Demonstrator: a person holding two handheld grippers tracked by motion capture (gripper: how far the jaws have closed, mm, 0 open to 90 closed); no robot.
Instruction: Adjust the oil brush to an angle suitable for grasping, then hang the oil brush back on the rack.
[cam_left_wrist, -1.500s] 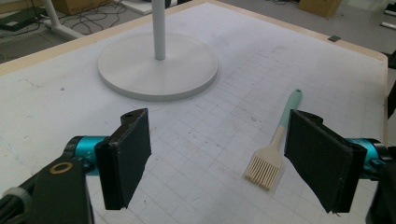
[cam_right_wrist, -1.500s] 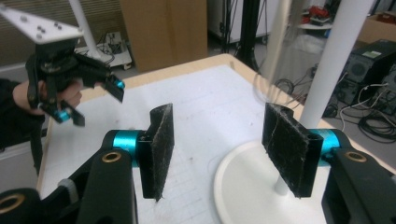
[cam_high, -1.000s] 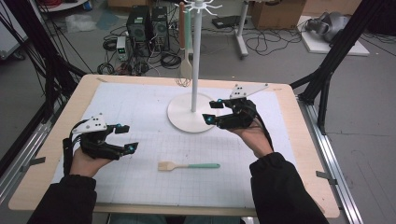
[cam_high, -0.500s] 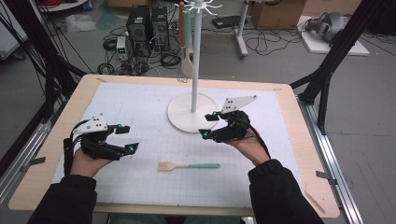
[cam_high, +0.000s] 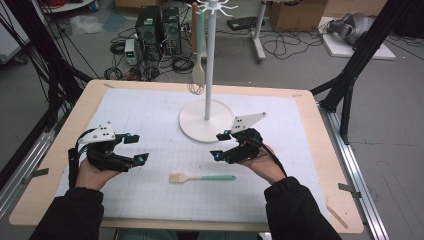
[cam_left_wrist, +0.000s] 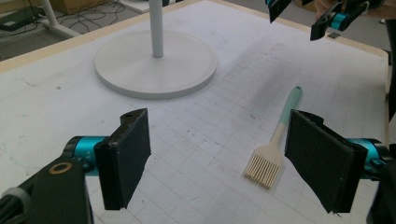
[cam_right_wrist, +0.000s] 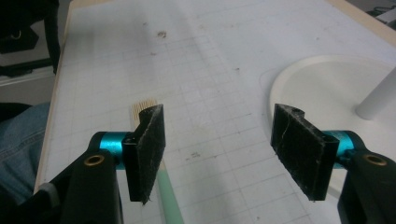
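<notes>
A pastry brush (cam_high: 200, 178) with a mint-green handle and pale bristles lies flat on the white grid mat (cam_high: 150, 115), bristles to the left. My right gripper (cam_high: 217, 145) hovers open just above and behind the handle end, nothing between its pads. In the right gripper view the brush (cam_right_wrist: 142, 108) runs under the left pad of that open gripper (cam_right_wrist: 224, 149). My left gripper (cam_high: 137, 148) rests open at the mat's left, empty. In the left gripper view the brush (cam_left_wrist: 271, 158) lies ahead between the wide-apart pads of my left gripper (cam_left_wrist: 224, 163), apart from them.
A white stand (cam_high: 206, 120) with a round base and tall pole rises at the mat's centre back; a wooden spoon (cam_high: 198, 75) and a green-handled tool hang from its top hooks. The wooden table edge (cam_high: 325, 150) frames the mat. Computers and cables sit on the floor beyond.
My right gripper has come down and nearer to the brush handle, away from the stand base. The left gripper and the brush have not moved.
</notes>
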